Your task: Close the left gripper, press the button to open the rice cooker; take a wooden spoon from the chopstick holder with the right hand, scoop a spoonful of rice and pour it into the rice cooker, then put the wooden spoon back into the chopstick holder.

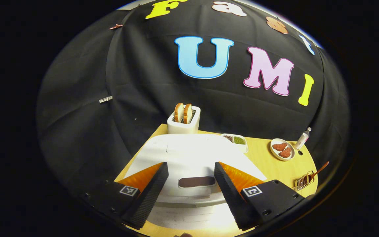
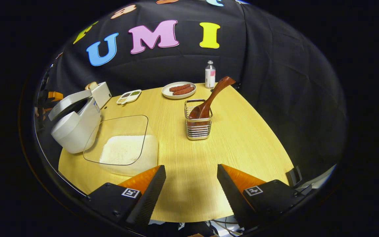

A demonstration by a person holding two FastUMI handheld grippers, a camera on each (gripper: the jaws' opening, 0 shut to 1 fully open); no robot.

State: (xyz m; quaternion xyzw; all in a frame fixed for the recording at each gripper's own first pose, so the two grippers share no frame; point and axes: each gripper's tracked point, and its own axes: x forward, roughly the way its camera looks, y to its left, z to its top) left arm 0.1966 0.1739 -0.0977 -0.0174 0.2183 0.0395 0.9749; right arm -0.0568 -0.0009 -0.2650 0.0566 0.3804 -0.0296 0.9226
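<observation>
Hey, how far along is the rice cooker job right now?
Barely started. The left hand-held gripper hovers open over the rice cooker button, lid seemingly down. The wooden spoon sits in the chopstick holder; the right hand-held gripper is open, empty. Pressing, scooping rice, pouring, returning remain.

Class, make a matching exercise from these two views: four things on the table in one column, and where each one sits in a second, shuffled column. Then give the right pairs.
Things:
1. wooden spoon
2. rice
3. bread slices
4. bottle

Places:
A. in the toaster
B. in the clear container
C. standing by the plate
D. in the chopstick holder

Pairs: 1-D, 2-B, 3-A, 4-C
</observation>
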